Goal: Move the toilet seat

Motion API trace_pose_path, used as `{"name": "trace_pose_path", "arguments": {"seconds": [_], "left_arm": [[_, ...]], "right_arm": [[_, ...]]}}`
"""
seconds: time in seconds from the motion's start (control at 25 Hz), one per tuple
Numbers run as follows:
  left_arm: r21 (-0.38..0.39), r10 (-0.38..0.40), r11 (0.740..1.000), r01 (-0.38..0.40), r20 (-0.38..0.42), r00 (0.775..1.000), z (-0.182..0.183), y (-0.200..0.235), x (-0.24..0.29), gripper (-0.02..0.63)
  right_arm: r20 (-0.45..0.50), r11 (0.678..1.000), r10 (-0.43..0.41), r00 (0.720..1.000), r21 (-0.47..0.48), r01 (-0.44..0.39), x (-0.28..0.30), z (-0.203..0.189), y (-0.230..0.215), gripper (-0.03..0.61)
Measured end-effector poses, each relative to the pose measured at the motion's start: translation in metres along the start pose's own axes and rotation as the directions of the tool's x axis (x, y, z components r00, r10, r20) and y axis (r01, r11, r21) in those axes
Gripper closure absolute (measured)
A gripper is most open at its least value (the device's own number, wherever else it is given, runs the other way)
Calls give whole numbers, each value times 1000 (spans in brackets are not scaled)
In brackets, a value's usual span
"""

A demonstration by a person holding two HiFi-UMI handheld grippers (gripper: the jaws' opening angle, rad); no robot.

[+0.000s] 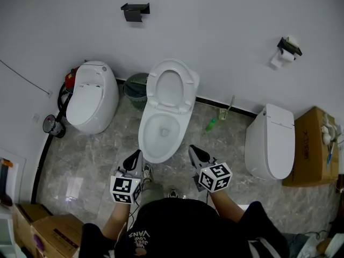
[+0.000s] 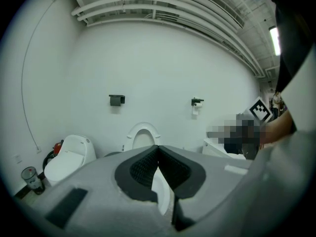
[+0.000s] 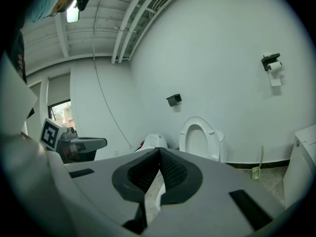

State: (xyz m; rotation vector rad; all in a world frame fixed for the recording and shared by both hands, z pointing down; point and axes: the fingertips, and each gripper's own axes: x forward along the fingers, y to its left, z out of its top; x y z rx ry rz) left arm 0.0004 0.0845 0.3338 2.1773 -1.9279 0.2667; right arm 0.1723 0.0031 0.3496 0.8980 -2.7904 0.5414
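Note:
A white toilet (image 1: 161, 130) stands against the wall in the middle of the head view. Its seat (image 1: 171, 86) is raised upright against the lid, and the bowl lies open below it. The raised seat (image 2: 143, 136) also shows in the left gripper view and the seat (image 3: 200, 137) in the right gripper view. My left gripper (image 1: 134, 159) hovers near the bowl's front left, shut and empty. My right gripper (image 1: 196, 153) hovers at the bowl's front right, also shut with nothing between its fingers. Neither touches the toilet.
A second white toilet (image 1: 92, 95) with closed lid stands at left, a third (image 1: 271, 141) at right. A green bin (image 1: 135, 88) sits behind the middle toilet. A cardboard box (image 1: 312, 147) is far right, more boxes (image 1: 40, 227) bottom left. A toilet brush holder (image 1: 223, 112) and green bottle (image 1: 210, 125) stand by the wall.

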Motion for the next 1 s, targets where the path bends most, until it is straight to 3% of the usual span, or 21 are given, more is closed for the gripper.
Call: {"name": "trace_pose_path", "arguments": {"seconds": [1.0], "left_arm": [[21, 13, 1000, -14, 17, 1000, 2, -21, -24, 610]], "right_arm": [[3, 999, 26, 1000, -29, -25, -27, 3, 16, 580]]}}
